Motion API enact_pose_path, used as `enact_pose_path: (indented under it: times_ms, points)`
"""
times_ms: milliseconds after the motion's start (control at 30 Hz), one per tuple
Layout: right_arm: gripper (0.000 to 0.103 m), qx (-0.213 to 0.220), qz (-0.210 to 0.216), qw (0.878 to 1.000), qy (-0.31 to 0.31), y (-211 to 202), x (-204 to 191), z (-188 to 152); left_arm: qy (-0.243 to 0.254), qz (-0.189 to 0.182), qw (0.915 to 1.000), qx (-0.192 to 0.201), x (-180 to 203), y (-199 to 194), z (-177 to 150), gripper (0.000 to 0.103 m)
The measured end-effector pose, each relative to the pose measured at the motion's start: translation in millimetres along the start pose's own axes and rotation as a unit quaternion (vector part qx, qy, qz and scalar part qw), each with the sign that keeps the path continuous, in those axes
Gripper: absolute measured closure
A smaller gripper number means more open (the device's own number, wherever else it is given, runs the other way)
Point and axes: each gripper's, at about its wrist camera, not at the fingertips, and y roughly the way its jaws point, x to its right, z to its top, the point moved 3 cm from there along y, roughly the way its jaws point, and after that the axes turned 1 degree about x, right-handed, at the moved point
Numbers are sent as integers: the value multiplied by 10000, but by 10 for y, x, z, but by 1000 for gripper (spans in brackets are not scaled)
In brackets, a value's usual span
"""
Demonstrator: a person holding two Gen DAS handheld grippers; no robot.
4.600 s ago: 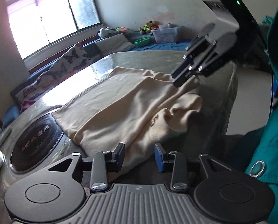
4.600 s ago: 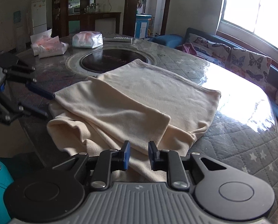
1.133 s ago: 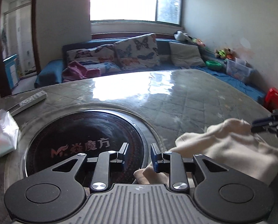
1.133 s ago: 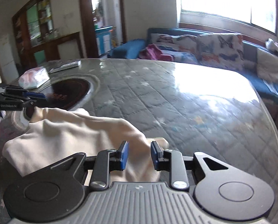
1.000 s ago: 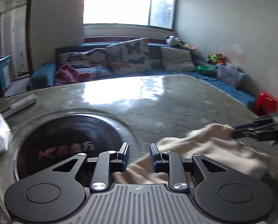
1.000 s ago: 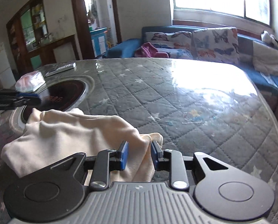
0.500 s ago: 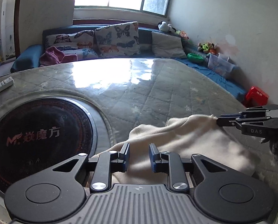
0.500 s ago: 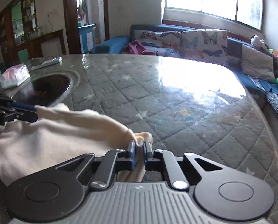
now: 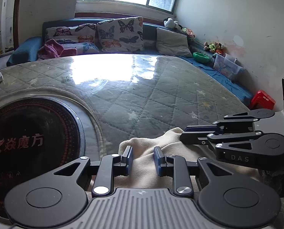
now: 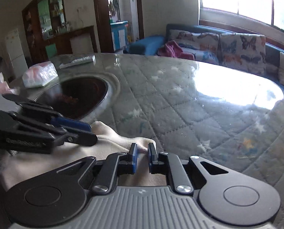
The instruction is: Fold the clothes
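**Both grippers on the cream garment at the table's near edge**

Your left gripper [image 9: 143, 160] tilts down over the cream garment [image 9: 147, 171]. Its blue pads [image 9: 129, 159] stand apart with a ridge of cloth bunched between them; you cannot tell from either view whether they actually press it. Your right gripper [image 10: 141, 157] points down at a similar slant, its jaws nearly together and pinching a small corner fold of the garment [image 10: 111, 143].

The left wrist view shows the right gripper [image 9: 187, 135] lying sideways across the cloth from the right, fingers aimed left. It also shows the butterfly cushions [image 9: 121, 32] and the toys [image 9: 213, 46] along the wall. The right wrist view shows the left gripper [image 10: 84, 131] reaching in from the left, fingers aimed right, its tips resting on the cloth. Only this view shows the tissue pack [image 10: 39, 74], the remote [image 10: 78, 60] and the doorway [image 10: 121, 15] beyond.

The garment sits bunched at the near edge of the quilted table [image 10: 189, 105], just beside the dark round hotplate [image 9: 29, 143]. It lies as a low crumpled heap, its long axis running roughly from one gripper to the other, across both views. The far edge of the cloth forms a soft, rounded fold.
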Motion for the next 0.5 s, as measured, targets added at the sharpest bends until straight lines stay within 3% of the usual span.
enact_pose_path:
  times_ms: [233, 500]
  points:
    - [91, 264, 204, 9993, -192, -243, -174, 58, 139, -18, 9996, 253, 123, -164, -3, 79]
    - [85, 79, 272, 9990, -351, -109, -282, 25, 45, 159, 9994, 296, 46, -286, -86, 80]
